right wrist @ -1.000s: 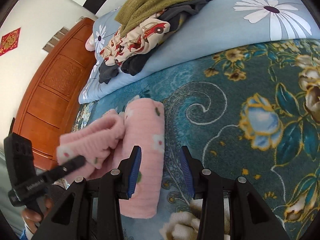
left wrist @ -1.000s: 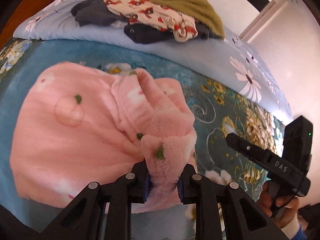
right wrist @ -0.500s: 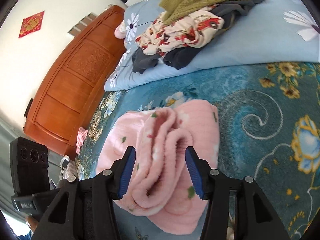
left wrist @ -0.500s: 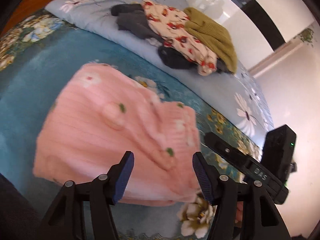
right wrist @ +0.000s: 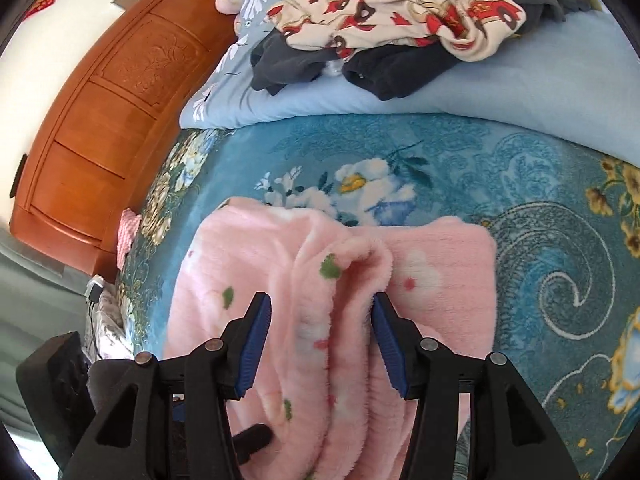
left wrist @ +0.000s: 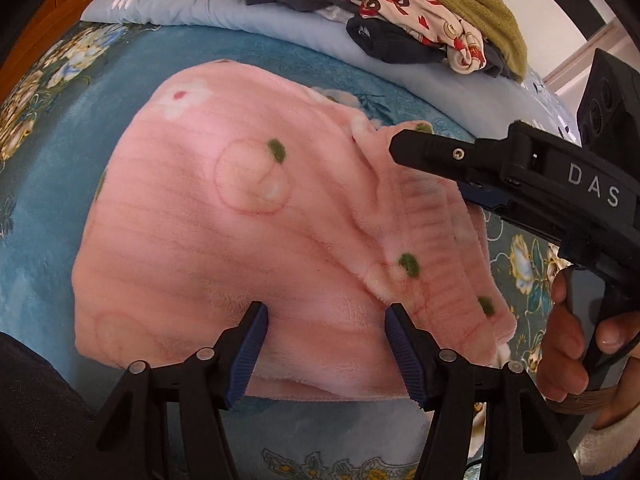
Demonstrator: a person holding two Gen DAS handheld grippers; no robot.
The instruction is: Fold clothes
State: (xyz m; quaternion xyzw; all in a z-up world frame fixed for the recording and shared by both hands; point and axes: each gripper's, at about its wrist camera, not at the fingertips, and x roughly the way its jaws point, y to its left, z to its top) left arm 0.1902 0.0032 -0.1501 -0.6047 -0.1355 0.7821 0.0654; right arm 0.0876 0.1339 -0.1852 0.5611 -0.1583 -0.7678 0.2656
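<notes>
A pink fleece garment point(left wrist: 224, 240) with green dots and white flowers lies folded on the teal floral blanket point(left wrist: 44, 216). My left gripper point(left wrist: 328, 340) is open at its near edge, pads straddling the flat fabric without pinching it. In the right wrist view the same garment point(right wrist: 248, 264) shows a raised fold point(right wrist: 352, 264) running between the pads of my right gripper point(right wrist: 320, 336), which is open. The right pad touches that fold. The right gripper's black body point(left wrist: 560, 184) reaches over the garment's right side, held by a hand point(left wrist: 568, 320).
A heap of unfolded clothes point(left wrist: 400, 0), dark, red-printed and olive, sits on a light blue duvet point(left wrist: 280, 28) behind the garment. A wooden headboard point(right wrist: 100, 120) stands at the left of the bed. Open blanket point(right wrist: 552, 248) lies right of the garment.
My left gripper was shut on a pink fold one second ago; it has let go and opened. The garment now lies flatter. My right gripper has moved over the garment's raised fold.
</notes>
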